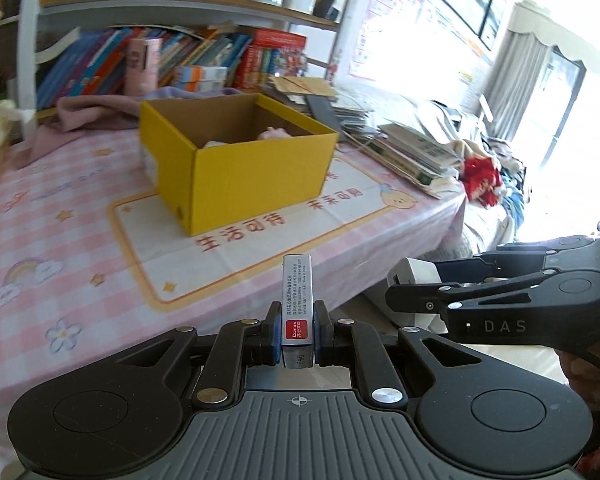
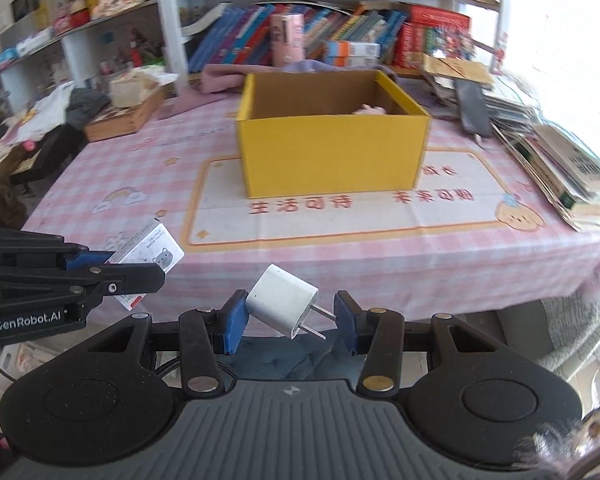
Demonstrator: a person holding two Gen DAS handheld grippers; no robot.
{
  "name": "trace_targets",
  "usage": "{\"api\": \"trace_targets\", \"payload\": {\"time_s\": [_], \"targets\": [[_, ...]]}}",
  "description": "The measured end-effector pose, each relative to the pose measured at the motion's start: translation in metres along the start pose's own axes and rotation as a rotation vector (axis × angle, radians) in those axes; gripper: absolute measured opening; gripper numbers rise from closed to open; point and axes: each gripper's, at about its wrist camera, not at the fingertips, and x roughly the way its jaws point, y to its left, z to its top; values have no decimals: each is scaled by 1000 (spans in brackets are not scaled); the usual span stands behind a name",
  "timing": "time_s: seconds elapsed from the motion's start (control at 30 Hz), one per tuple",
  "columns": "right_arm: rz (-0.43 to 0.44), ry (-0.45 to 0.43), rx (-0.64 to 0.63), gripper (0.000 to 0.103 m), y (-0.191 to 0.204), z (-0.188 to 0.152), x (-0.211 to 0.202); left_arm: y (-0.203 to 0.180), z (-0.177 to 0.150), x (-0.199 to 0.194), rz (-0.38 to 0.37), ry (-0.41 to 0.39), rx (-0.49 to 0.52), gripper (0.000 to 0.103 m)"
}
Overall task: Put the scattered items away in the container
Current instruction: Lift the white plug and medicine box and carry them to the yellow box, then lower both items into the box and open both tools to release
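Yellow cardboard is forming the open box (image 2: 332,152), which is sitting centre frame on the pink checked cloth (image 2: 100,168), on a white mat with an orange border; something pale pink is lying inside near its far right corner. In the left wrist view the left gripper (image 1: 297,332) is sitting at the bottom centre, its blue pads pressing tight on a slim packet (image 1: 297,300) that is standing up between them, short of the table's near edge. In the right wrist view the right gripper (image 2: 291,320) is holding a white charger (image 2: 284,304) tilted between its pads, jaws partly apart, the left pad touching the body and the prongs pointing at the right pad. Both tools are hovering off the near edge, side by side, with bare cloth lying between them and the box. At frame right a stack of books (image 2: 560,168) is crowding the table's edge; at left a wooden tray (image 2: 128,116) is sitting near the far corner. Shelves of books (image 2: 300,28) are filling the top of the frame, and bright window light is washing out the right side.
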Motion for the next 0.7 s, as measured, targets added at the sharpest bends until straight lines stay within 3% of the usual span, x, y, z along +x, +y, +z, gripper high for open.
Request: {"api": "trace_targets", "payload": {"time_s": [0.23,0.5,0.7], "targets": [[2,8,26,44,-20,15,19,4,15,17,18,1,2,13],[58,12,3,44,-31,43,57,22,31,36,87,-15,-36,13],[86,-58,-16,44,-52,85,75,29,72,54,124,-70,-29,13]]}}
